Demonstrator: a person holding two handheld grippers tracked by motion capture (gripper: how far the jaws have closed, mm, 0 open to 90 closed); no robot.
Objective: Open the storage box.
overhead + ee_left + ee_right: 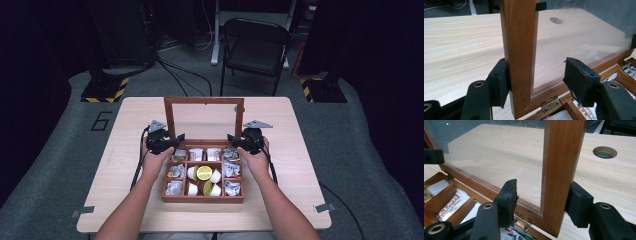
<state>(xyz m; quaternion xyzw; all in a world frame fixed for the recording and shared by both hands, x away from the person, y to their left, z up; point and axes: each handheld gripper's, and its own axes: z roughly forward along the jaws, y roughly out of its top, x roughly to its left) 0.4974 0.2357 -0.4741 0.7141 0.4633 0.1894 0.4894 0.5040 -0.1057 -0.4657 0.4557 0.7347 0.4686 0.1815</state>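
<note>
Both forearms are bare, no sleeves in sight. Left gripper (176, 139): black body, grey three-cornered plate on top, black cable trailing from its rear. Right gripper (233, 139): same black build, same grey plate, black cable likewise. Jaws on each: glossy black arms with brass-coloured rivets, ending in matt black block pads (499, 82) with small recessed screw holes. One left pad's facing (574, 75) is frayed and peeling at the edges.
</note>
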